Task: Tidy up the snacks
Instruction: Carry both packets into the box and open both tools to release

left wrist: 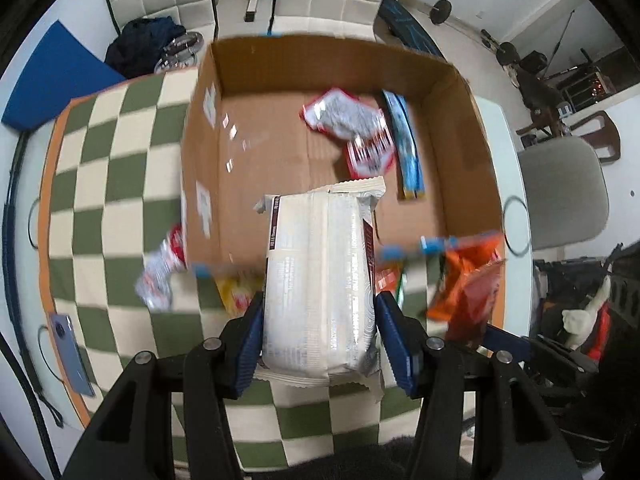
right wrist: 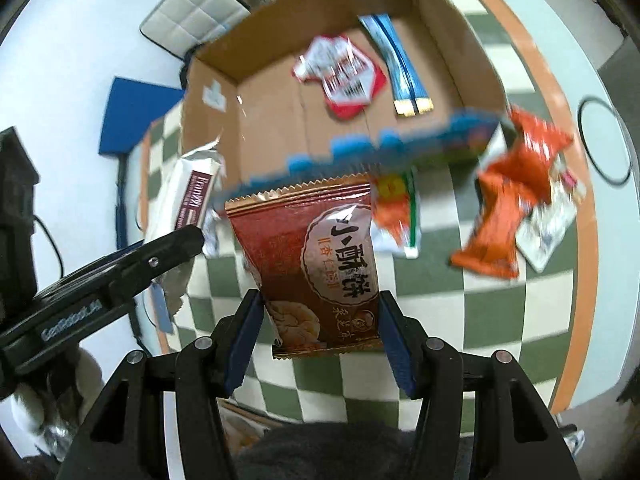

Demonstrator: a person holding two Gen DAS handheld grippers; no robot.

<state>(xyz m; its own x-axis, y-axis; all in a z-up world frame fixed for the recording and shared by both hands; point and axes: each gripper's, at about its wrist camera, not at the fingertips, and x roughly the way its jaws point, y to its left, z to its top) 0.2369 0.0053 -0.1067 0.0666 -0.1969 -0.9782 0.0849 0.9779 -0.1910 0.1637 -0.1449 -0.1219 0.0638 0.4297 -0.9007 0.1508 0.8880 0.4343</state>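
Note:
My left gripper (left wrist: 320, 320) is shut on a white wafer packet (left wrist: 320, 280), held above the near edge of an open cardboard box (left wrist: 452, 160). My right gripper (right wrist: 320, 320) is shut on a red-brown biscuit packet (right wrist: 316, 256), held above the checkered cloth just short of the same box (right wrist: 272, 120). Inside the box lie a red-and-white snack bag (left wrist: 352, 124) and a blue strip packet (left wrist: 406, 144); both also show in the right wrist view, the bag (right wrist: 340, 72) and the strip (right wrist: 400, 64). The left gripper and its packet (right wrist: 188, 196) appear at the left of the right wrist view.
Loose snacks lie on the green-and-cream checkered cloth (left wrist: 112, 168): orange packets (right wrist: 508, 208), a yellow one (left wrist: 236, 292), a red-and-silver one (left wrist: 164, 268). A phone (left wrist: 70, 356) lies at the left table edge. Chairs (left wrist: 564, 192) stand around the table.

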